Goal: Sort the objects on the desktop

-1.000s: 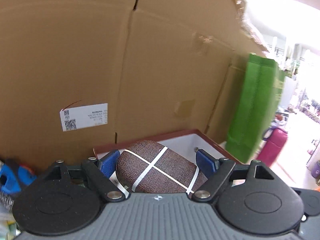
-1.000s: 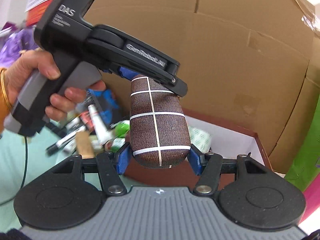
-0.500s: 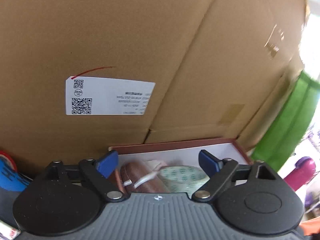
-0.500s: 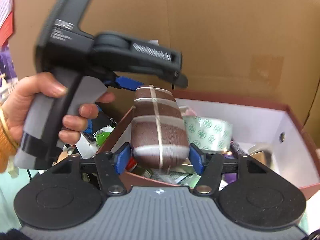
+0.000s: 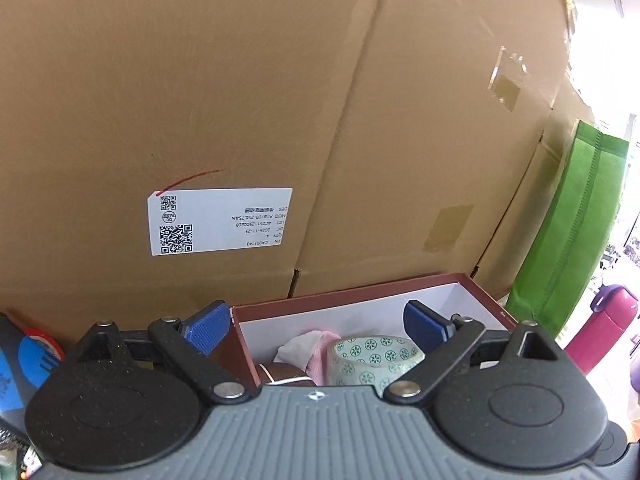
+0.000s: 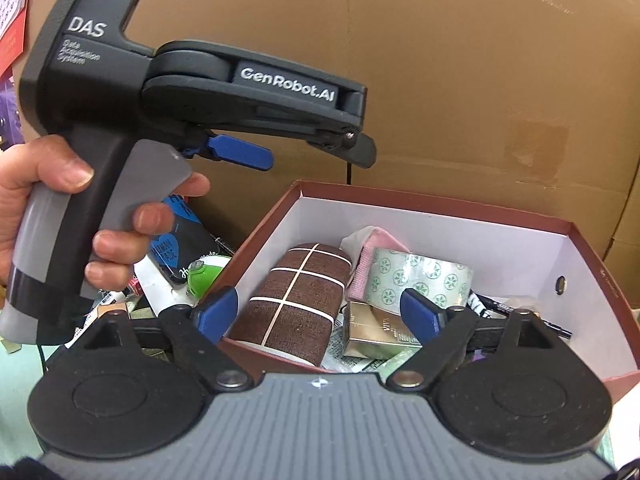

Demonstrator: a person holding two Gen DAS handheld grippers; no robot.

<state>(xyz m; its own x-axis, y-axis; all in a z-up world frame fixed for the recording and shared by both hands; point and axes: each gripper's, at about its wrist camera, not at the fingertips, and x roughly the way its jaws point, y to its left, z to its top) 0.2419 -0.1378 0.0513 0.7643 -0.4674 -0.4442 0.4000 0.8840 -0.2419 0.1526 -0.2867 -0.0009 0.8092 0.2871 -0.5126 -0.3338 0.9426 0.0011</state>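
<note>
A brown case with white cross lines (image 6: 298, 300) lies inside the maroon box with white walls (image 6: 440, 224), at its near left corner. Only its end shows in the left wrist view (image 5: 282, 374). My right gripper (image 6: 320, 312) is open just above the case, not touching it. My left gripper (image 5: 316, 326) is open and empty above the box's left wall (image 5: 360, 294); in the right wrist view it (image 6: 240, 154) hangs over the box's far left corner. A roll of green-patterned tape (image 6: 416, 280) and a pink cloth (image 6: 376, 252) lie beside the case.
A big cardboard carton (image 5: 320, 120) stands right behind the box. A green bag (image 5: 568, 232) and a magenta flask (image 5: 604, 332) are at the right. Pens, a blue-black packet (image 6: 180, 248) and a green item (image 6: 204, 276) lie left of the box. A gold carton (image 6: 380, 332) lies in the box.
Both grippers held the brown case over the box. The left let go first, then the right opened; the case now rests in the box. The left gripper has drawn back and up.
</note>
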